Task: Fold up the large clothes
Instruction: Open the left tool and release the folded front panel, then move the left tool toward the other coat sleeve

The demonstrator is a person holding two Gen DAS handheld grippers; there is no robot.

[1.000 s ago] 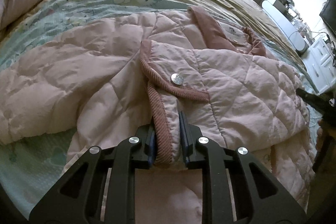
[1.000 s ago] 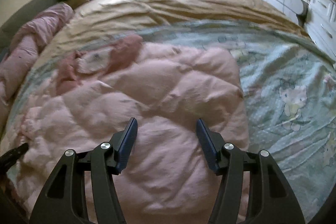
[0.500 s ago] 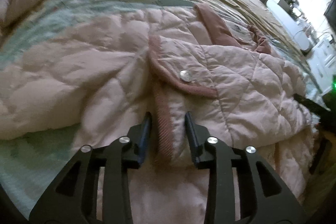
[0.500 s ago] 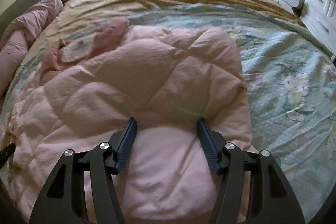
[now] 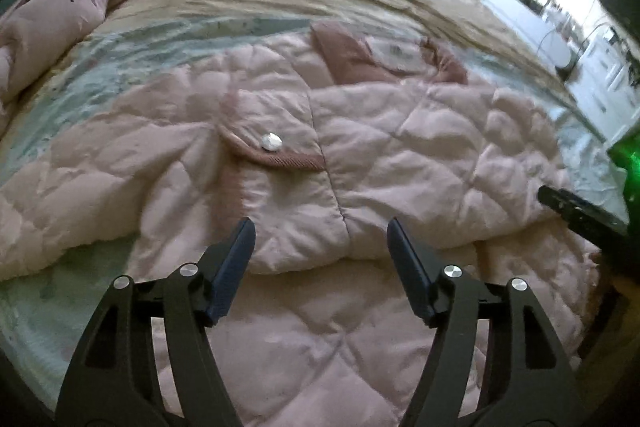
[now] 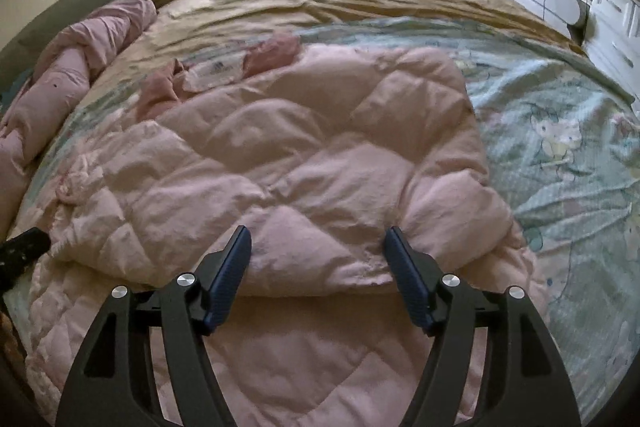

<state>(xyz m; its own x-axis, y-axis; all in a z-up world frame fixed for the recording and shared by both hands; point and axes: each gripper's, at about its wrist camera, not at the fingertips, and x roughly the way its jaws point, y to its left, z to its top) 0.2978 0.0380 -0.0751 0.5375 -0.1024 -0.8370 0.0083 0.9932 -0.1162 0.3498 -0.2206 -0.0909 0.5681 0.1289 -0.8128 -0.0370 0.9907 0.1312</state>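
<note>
Pointing steeply down over the bed's near edge, the left gripper (image 5: 320, 247) has just been opening – its jaws now stand wide apart with nothing pinched, the folded cuff of the pale pink quilted padded jacket (image 5: 360, 147) lying free just ahead of them. Beside it, the right gripper (image 6: 318, 255) tilts down likewise, jaws spread after widening, straddling a puffy fold without pressing it. That jacket (image 6: 300, 163) sprawls across the pale green cartoon-print bedsheet (image 6: 560, 147) – collar toward the far side.
</note>
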